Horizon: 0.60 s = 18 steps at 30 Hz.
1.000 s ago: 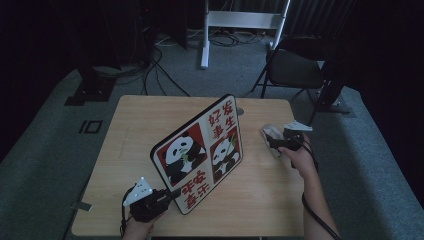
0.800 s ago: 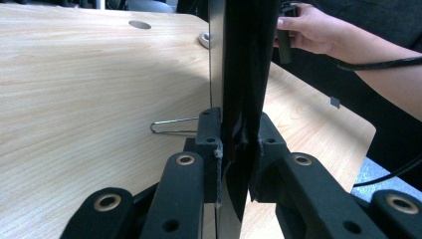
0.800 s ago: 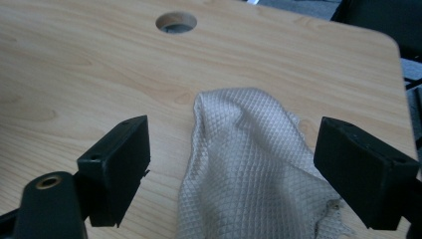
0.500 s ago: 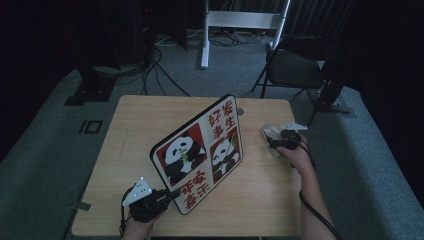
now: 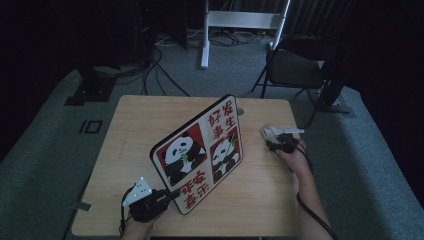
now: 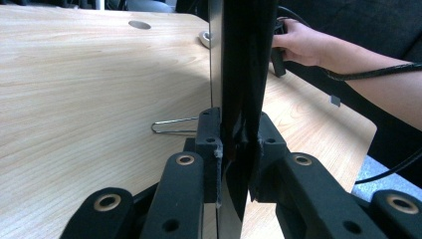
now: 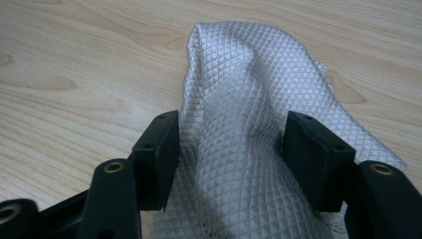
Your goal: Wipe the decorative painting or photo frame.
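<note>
Right hand-held gripper (image 7: 231, 144), jaws closing around the soft, light cloth (image 7: 249, 124), should pinch its raised fold while the left hand-held gripper (image 6: 234, 149) clamps the stiff panda board (image 5: 200, 155).

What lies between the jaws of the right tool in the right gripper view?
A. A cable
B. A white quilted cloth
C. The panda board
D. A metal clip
B: the right tool straddles a bunched white cloth with a diamond weave on the wooden table, its jaws having just been closing around it.
</note>
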Tool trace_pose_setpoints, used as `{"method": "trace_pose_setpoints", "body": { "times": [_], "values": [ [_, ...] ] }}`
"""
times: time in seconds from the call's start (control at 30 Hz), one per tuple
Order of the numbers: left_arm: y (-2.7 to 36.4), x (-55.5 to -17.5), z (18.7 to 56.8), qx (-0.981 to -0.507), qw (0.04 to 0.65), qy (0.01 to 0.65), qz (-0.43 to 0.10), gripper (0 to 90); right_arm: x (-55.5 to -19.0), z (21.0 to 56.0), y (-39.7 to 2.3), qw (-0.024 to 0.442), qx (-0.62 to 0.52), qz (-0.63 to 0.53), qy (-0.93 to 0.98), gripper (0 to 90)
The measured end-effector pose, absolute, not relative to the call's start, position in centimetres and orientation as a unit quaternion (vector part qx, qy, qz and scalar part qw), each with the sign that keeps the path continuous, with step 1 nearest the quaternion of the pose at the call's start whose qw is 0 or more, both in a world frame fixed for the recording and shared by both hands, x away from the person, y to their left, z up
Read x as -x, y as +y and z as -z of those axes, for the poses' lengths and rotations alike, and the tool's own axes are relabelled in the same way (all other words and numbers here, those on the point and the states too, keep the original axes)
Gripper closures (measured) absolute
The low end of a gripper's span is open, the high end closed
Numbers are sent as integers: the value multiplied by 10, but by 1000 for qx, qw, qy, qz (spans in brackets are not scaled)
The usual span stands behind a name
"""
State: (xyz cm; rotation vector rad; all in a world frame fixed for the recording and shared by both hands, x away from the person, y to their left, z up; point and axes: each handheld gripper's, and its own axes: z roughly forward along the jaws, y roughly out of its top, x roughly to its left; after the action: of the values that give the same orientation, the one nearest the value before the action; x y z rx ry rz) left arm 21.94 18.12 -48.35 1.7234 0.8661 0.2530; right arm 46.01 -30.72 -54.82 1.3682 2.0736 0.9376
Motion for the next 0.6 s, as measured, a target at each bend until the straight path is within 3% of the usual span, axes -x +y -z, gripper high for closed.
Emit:
{"method": "trace_pose_setpoints", "body": {
  "times": [0.17, 0.2, 0.43, 0.6],
  "values": [
    [181, -219, 484, -731, 564, 368, -109, 789, -458, 542, -305, 240, -501, -322, 767, 746],
    [181, -219, 484, -731, 564, 368, -109, 789, -458, 541, -305, 245, -500, -313, 769, 774],
    [182, -220, 485, -729, 567, 367, -109, 789, -447, 529, -301, 219, -538, -308, 753, 813],
    [181, -219, 484, -730, 566, 367, -110, 789, -426, 509, -302, 231, -539, -332, 739, 815]
  ]
}}
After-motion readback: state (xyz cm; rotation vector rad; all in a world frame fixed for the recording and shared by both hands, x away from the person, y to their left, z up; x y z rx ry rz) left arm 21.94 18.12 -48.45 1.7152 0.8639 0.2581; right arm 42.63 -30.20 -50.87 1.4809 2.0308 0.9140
